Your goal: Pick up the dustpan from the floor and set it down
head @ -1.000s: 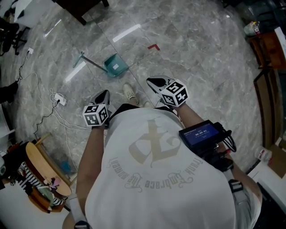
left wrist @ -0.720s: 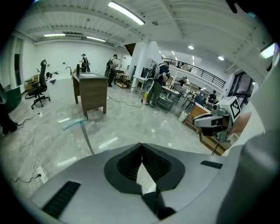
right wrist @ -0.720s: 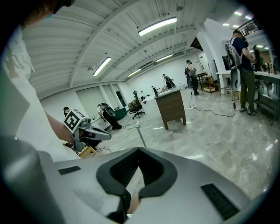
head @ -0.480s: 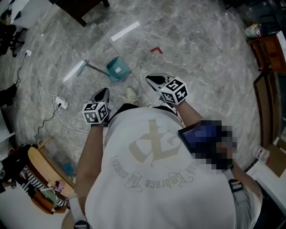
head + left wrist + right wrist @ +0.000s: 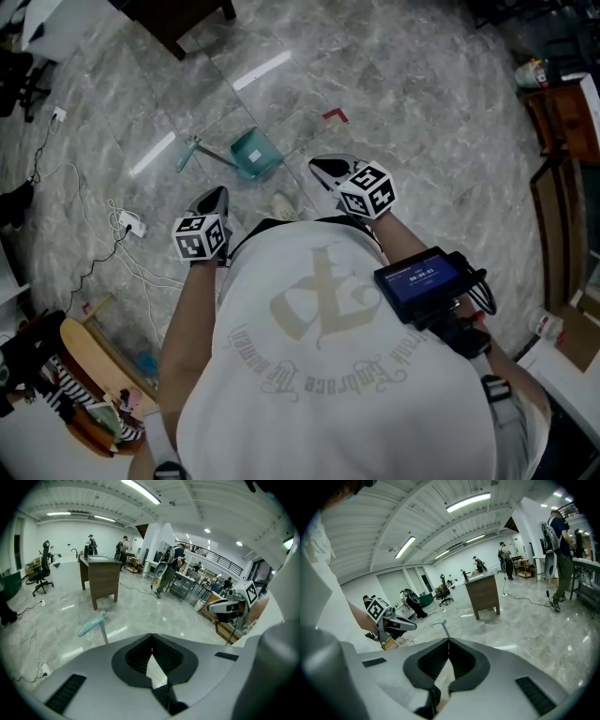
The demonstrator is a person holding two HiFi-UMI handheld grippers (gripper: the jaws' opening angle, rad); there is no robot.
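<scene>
Dustpan (image 5: 253, 155), teal plastic with a long handle (image 5: 211, 150), lies on grey marble floor (image 5: 422, 112) ahead; my left gripper (image 5: 217, 195) and right gripper (image 5: 324, 171) are both closed and empty, so I should open one before reaching that handle.

Left tongs (image 5: 217, 195) and right tongs (image 5: 324, 170) (empty) are closed.

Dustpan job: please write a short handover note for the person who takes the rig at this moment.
Left gripper: fingers shut, empty.
Right gripper: fingers shut, empty.
Dustpan: on the floor ahead of both grippers, handle toward the left in the head view; neither gripper touches it.
Done: nothing yet.
Left: reach it, open the fingers, grasp, lift, set it down.
</scene>
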